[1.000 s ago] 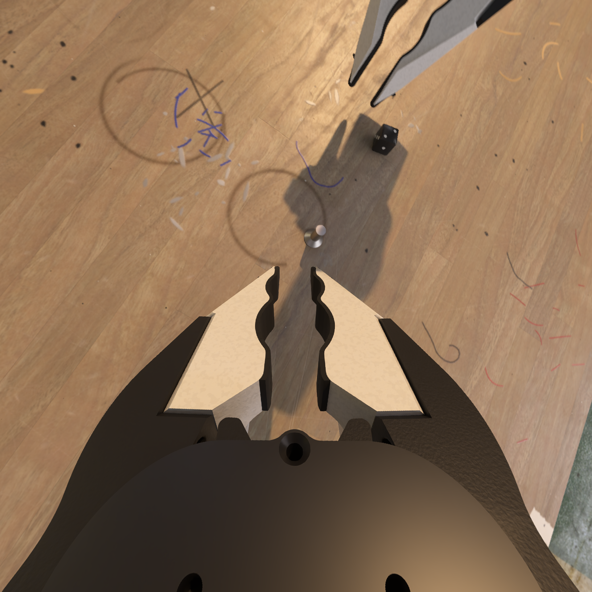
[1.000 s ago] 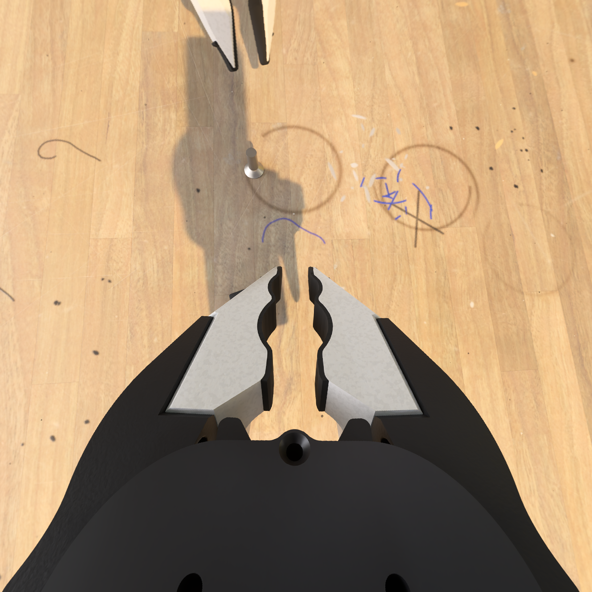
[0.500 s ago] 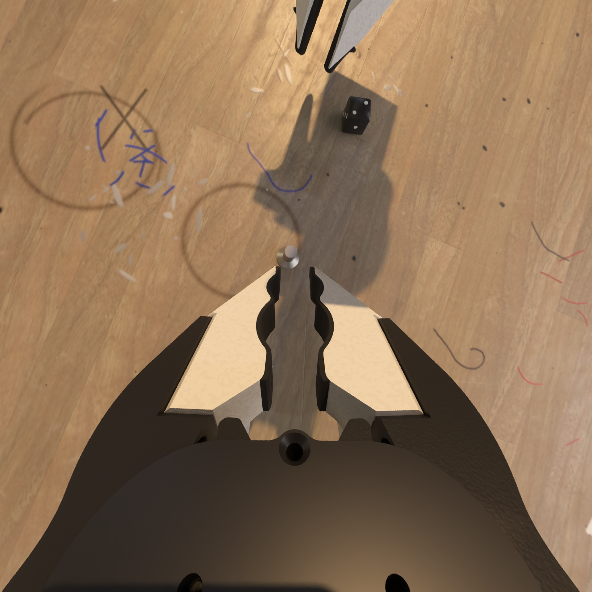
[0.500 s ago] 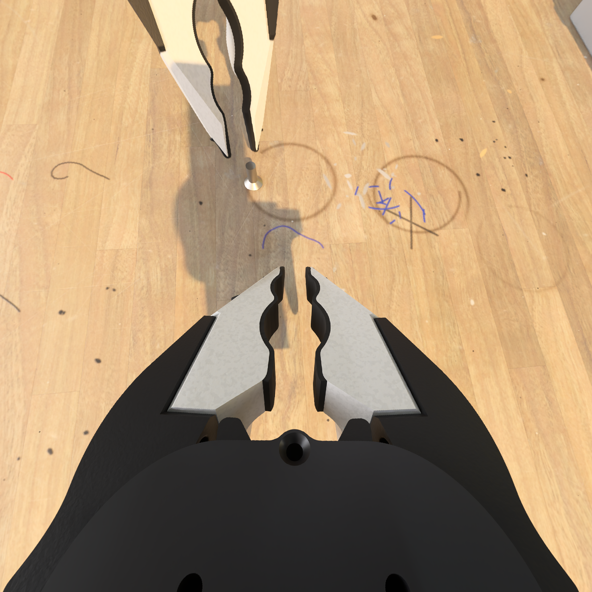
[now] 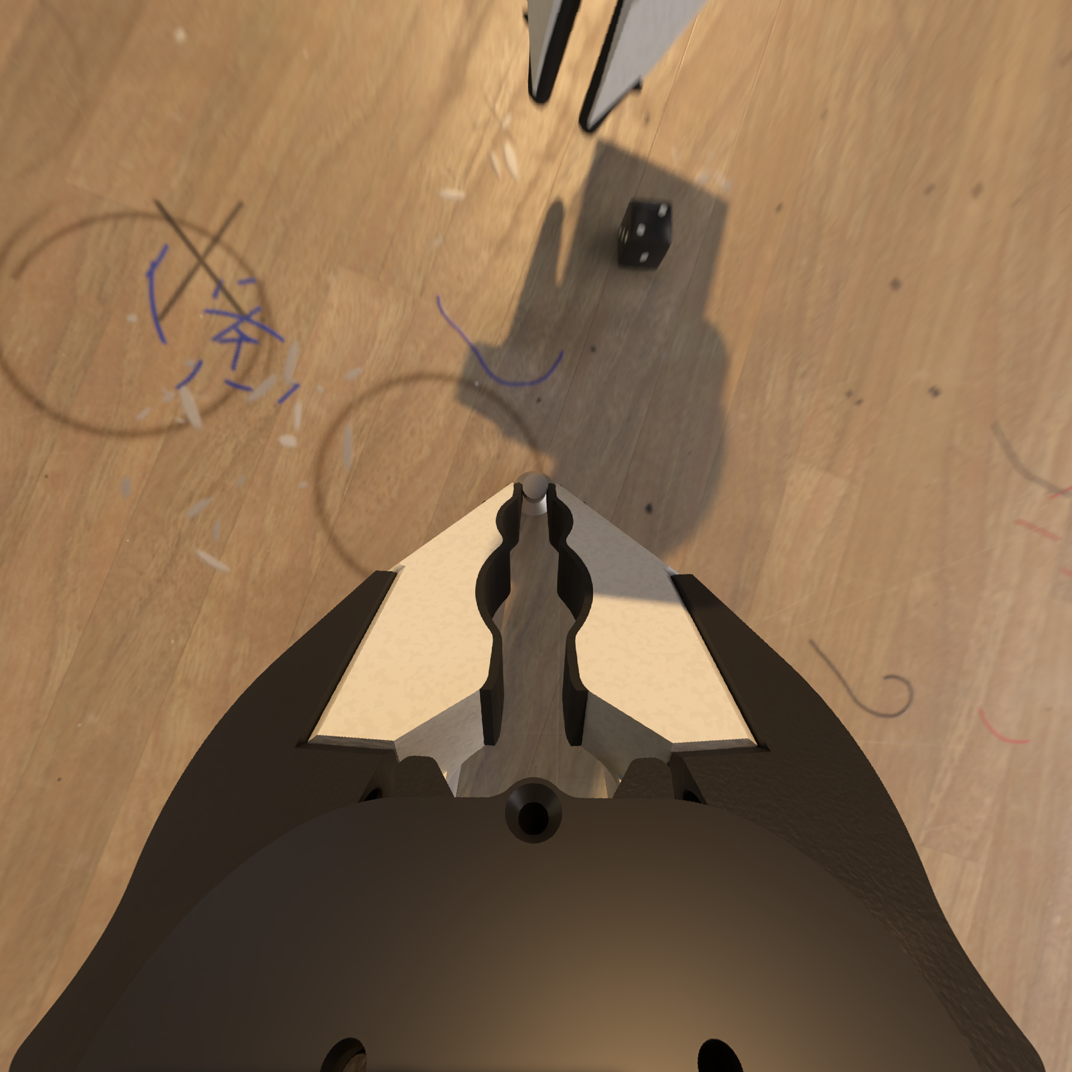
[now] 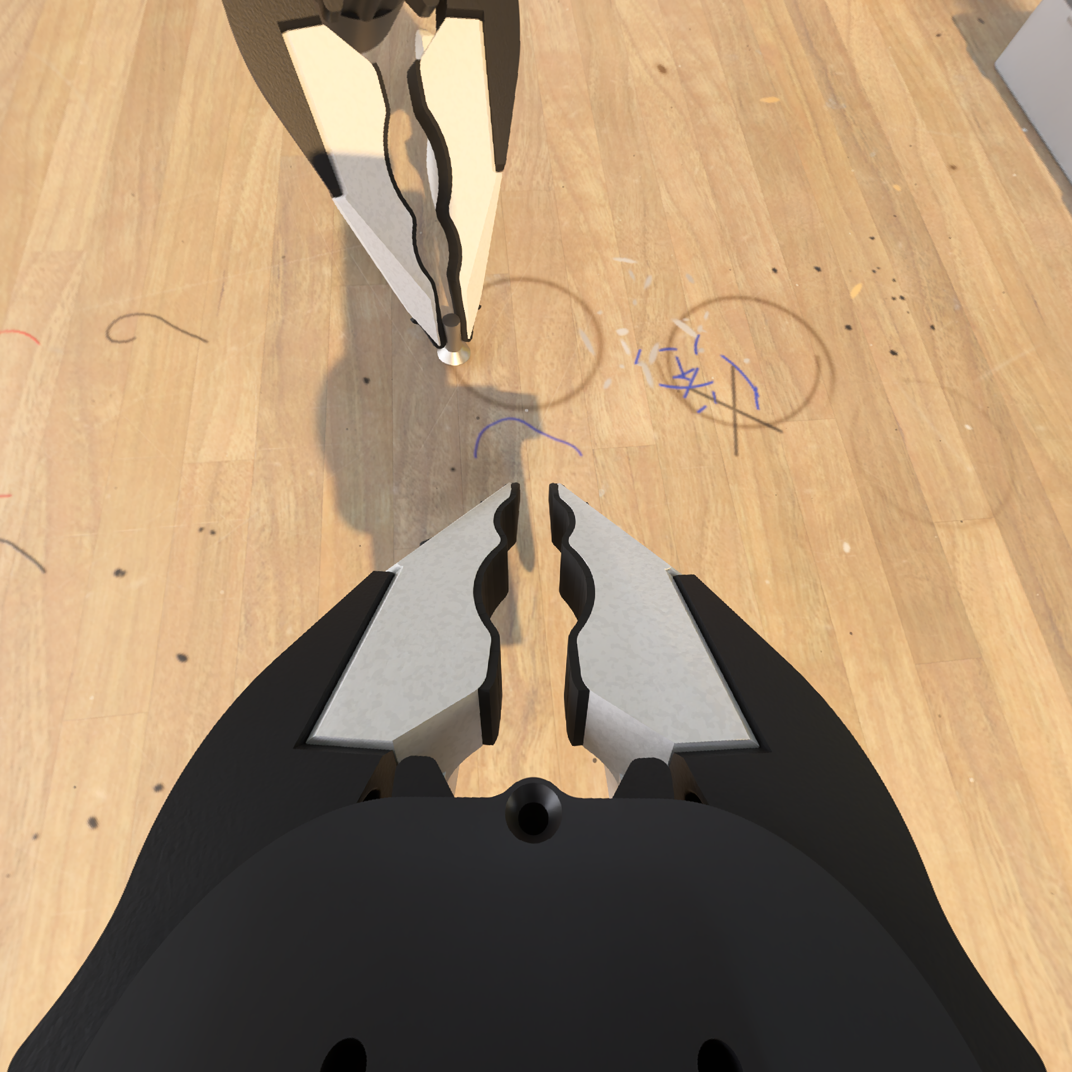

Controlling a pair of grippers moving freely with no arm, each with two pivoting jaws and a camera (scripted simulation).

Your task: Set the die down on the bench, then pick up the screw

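Standing head-down on the bench (image 6: 754,580), the screw (image 6: 452,339) has its shank up between the left gripper (image 5: 533,493) tips; fingers look closed on it w/ only the flared head poking out below, though can't tell if it's off the wood yet. Right gripper (image 6: 533,493) hangs apart from it, jaws slightly parted w/ nothing between them. Black die (image 5: 643,234) sits on the bench, in shadow, well beyond the screw & just below the right gripper's grey fingers (image 5: 623,52) in the left wrist view. Dark ring marks, blue scribbles (image 6: 690,380) & pale flecks lie off to the side.
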